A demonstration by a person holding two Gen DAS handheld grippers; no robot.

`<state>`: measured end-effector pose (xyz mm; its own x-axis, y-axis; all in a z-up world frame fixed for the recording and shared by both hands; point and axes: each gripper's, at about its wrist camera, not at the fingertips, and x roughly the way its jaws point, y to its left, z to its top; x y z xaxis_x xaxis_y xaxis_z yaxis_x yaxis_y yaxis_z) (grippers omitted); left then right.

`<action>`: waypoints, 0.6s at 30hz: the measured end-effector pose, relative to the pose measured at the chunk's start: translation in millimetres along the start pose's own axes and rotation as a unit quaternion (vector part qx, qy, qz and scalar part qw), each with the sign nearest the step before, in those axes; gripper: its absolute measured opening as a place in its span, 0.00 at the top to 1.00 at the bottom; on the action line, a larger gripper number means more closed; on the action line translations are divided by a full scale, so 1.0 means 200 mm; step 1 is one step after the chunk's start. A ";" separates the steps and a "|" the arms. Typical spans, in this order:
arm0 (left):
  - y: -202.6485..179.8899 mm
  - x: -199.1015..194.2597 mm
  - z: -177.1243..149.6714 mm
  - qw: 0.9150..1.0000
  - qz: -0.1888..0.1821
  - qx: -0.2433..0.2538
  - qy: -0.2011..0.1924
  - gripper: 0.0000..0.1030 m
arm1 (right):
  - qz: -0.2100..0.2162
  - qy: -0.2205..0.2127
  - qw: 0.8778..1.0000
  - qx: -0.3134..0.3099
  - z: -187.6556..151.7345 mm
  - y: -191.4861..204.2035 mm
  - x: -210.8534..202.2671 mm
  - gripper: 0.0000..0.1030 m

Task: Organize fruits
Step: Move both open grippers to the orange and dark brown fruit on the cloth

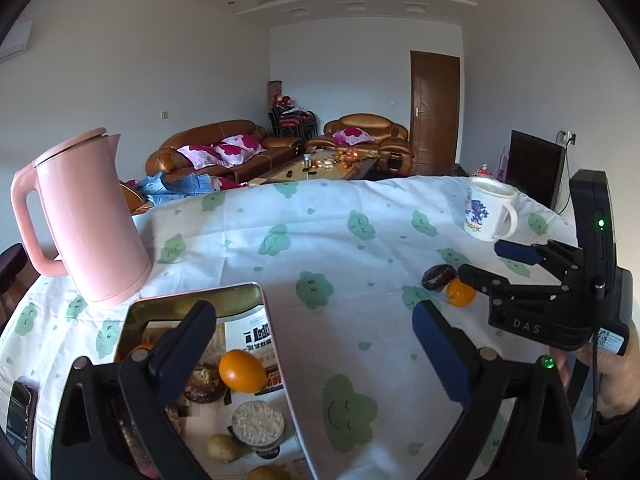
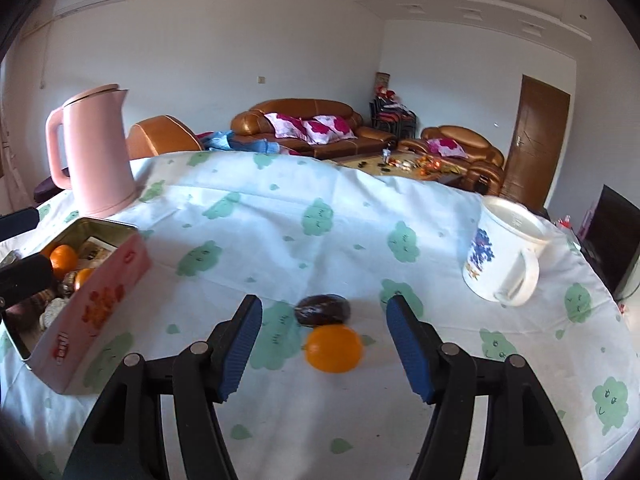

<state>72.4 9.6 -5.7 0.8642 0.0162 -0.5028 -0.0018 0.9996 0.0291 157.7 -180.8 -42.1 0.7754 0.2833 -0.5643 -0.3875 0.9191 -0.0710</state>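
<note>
A pink tin box (image 1: 276, 344) lies under my left gripper (image 1: 310, 346), which is open and holds nothing. Inside the box are an orange (image 1: 242, 371), a potato (image 1: 224, 447) and wrapped snacks. On the tablecloth a second orange (image 2: 334, 348) lies beside a chocolate doughnut (image 2: 322, 310). My right gripper (image 2: 324, 346) is open with that orange between its blue pads, and there is a gap on each side. In the left wrist view the right gripper (image 1: 494, 266) reaches toward the loose orange (image 1: 460, 292) and the doughnut (image 1: 438, 277). The tin box (image 2: 100, 304) holds two oranges (image 2: 64, 260).
A pink kettle (image 1: 88, 220) stands behind the box at the left. A white mug (image 2: 504, 256) sits at the far right of the table. A phone (image 1: 18, 412) lies at the left edge. The cloud-print tablecloth (image 2: 320, 208) covers the table, with sofas beyond.
</note>
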 end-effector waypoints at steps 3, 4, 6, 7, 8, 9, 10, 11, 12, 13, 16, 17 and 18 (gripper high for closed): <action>-0.07 0.09 0.02 1.000 -0.010 0.007 0.020 0.01 | 0.013 0.022 1.000 0.017 -0.01 -0.07 0.06 0.36; -0.09 0.12 0.02 1.000 -0.012 0.010 0.023 0.01 | 0.017 0.029 0.999 0.019 -0.01 -0.07 0.07 0.36; -0.13 0.16 0.03 0.999 -0.011 0.015 0.029 0.01 | 0.024 0.044 0.999 0.019 -0.01 -0.07 0.11 0.36; -0.14 0.17 0.03 0.999 -0.013 0.015 0.033 0.01 | 0.030 0.052 0.998 0.021 -0.02 -0.07 0.13 0.36; -0.14 0.18 0.03 0.999 -0.017 0.013 0.035 0.01 | 0.035 0.062 0.997 0.023 -0.02 -0.07 0.15 0.36; -0.15 0.20 0.04 0.999 -0.017 0.013 0.038 0.01 | 0.038 0.073 0.996 0.024 -0.03 -0.06 0.18 0.36; -0.15 0.21 0.04 0.999 -0.017 0.013 0.042 0.01 | 0.043 0.082 0.995 0.025 -0.03 -0.06 0.20 0.36; -0.16 0.21 0.04 0.999 -0.017 0.012 0.044 0.01 | 0.047 0.087 0.995 0.027 -0.04 -0.07 0.21 0.44; -0.16 0.22 0.05 0.999 -0.019 0.011 0.045 0.01 | 0.050 0.093 0.994 0.031 -0.04 -0.08 0.22 0.52; -0.16 0.22 0.05 0.999 -0.020 0.010 0.046 0.01 | 0.055 0.100 0.993 0.033 -0.04 -0.08 0.23 0.59; -0.18 0.25 0.07 0.998 -0.021 0.011 0.050 0.01 | 0.064 0.103 0.992 0.037 -0.05 -0.09 0.23 0.59; -0.19 0.26 0.07 0.998 -0.023 0.011 0.052 0.01 | 0.066 0.102 0.992 0.040 -0.05 -0.10 0.22 0.59; -0.20 0.27 0.08 0.998 -0.025 0.011 0.053 0.01 | 0.067 0.101 0.992 0.043 -0.05 -0.10 0.22 0.60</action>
<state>126.5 -30.2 -20.3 0.8044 -0.0302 -0.5933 0.0526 0.9984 0.0205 194.1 -190.7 -74.2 0.6015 0.3513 -0.7175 -0.4293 0.8996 0.0805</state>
